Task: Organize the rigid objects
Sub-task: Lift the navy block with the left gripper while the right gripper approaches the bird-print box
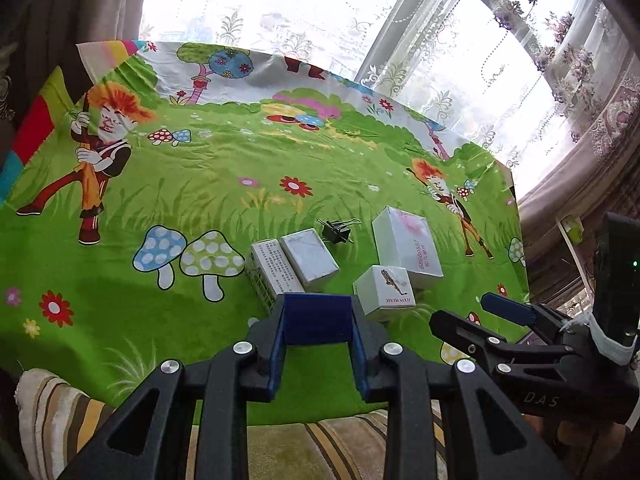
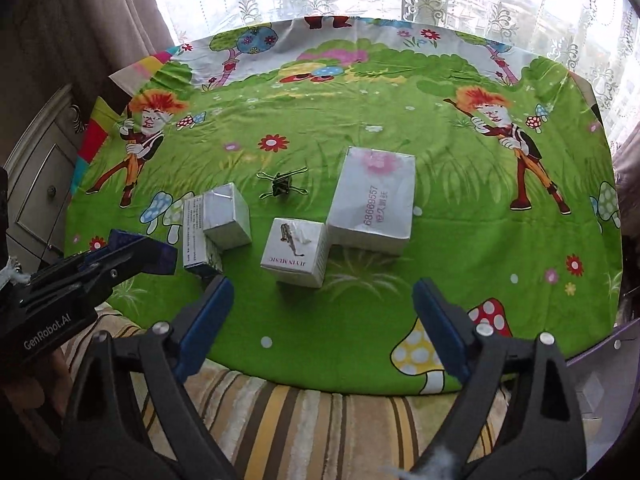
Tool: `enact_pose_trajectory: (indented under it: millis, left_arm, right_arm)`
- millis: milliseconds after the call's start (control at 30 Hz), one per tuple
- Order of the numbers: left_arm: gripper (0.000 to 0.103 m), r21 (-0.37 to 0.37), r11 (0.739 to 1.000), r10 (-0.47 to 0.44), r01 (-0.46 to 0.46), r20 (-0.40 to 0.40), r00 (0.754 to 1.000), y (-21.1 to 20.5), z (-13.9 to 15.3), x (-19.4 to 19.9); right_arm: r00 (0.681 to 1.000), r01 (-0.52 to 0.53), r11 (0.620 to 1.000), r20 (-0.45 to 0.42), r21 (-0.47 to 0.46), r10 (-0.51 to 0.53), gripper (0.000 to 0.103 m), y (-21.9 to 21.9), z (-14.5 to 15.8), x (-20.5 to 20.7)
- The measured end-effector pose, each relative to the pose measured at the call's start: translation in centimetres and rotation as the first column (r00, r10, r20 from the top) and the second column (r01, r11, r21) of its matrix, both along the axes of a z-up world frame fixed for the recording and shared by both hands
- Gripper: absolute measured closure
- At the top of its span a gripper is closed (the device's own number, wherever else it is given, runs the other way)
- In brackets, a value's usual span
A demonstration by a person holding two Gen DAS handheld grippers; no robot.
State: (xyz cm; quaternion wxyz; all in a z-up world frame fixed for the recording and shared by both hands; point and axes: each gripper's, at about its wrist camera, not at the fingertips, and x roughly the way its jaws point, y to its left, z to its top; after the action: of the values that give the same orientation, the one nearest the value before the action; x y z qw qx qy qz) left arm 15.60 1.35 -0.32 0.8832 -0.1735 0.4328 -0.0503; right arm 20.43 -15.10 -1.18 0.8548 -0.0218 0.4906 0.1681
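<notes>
1. We see the left tool (image 1: pixel 318 320) with its blue pads drawn together, nothing between them;
2. The right tool (image 2: pixel 320 320) stands wide and empty above the desk (image 2: pixel 460 240);
3. 4 boxes rest there: a large white box (image 2: pixel 372 200), a small music box (image 2: pixel 296 254), a silver box (image 2: pixel 226 216) touching a printed box (image 2: pixel 194 240);
4. A binder clip (image 2: pixel 282 186) lies behind them.

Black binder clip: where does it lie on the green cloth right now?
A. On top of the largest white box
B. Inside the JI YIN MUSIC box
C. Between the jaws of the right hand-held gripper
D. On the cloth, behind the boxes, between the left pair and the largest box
D: the black binder clip lies on the cloth itself, with the left pair of boxes on one side and the largest box on the other.
</notes>
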Motion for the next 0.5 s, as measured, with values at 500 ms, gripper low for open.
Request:
enact_pose_trajectory:
  millis: [500]
  left_arm:
    - [0.075, 0.022, 0.999, 0.038, -0.039, 0.022, 0.999, 0.4, 0.0, -0.7]
  right_arm:
    - [0.994, 0.030, 0.997, -0.103, -0.067, -0.036, 0.022, 3.4, -4.0, 3.3]
